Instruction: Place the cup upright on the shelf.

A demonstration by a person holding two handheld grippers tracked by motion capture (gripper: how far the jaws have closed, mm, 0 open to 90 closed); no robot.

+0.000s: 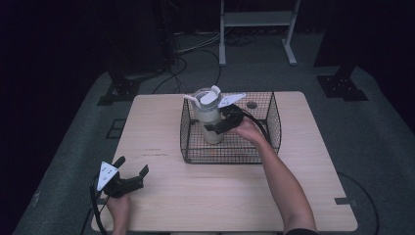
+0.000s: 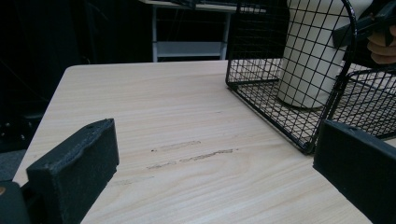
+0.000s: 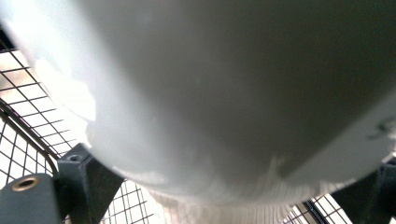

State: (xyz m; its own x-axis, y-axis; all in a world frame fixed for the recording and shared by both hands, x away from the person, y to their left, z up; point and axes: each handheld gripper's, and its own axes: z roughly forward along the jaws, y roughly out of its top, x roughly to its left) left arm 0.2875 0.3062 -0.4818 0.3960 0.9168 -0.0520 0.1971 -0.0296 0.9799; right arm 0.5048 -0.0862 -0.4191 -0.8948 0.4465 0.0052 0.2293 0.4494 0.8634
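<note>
A black wire basket [image 1: 230, 159] stands on the far middle of the wooden table [image 1: 220, 196]. Inside it stands a cream bottle [image 1: 209, 120] with a white lid and flip spout. My right gripper [image 1: 215, 128] reaches into the basket from the right and is shut on the bottle's body. In the right gripper view the bottle [image 3: 233, 93] sits right between the jaws of the right gripper [image 3: 229, 186], with basket mesh [image 3: 18, 135] behind. My left gripper [image 1: 132, 165] rests open at the table's front left, holding nothing. The left gripper [image 2: 217, 158] faces the basket [image 2: 266, 116] and the bottle [image 2: 308, 56].
A small dark hole [image 1: 251, 105] marks the tabletop behind the basket. Beyond the table are a metal shelf frame [image 1: 257, 19], floor cables [image 1: 191, 49] and black stand bases [image 1: 342, 85]. The person's right hand [image 2: 380, 46] appears in the left gripper view.
</note>
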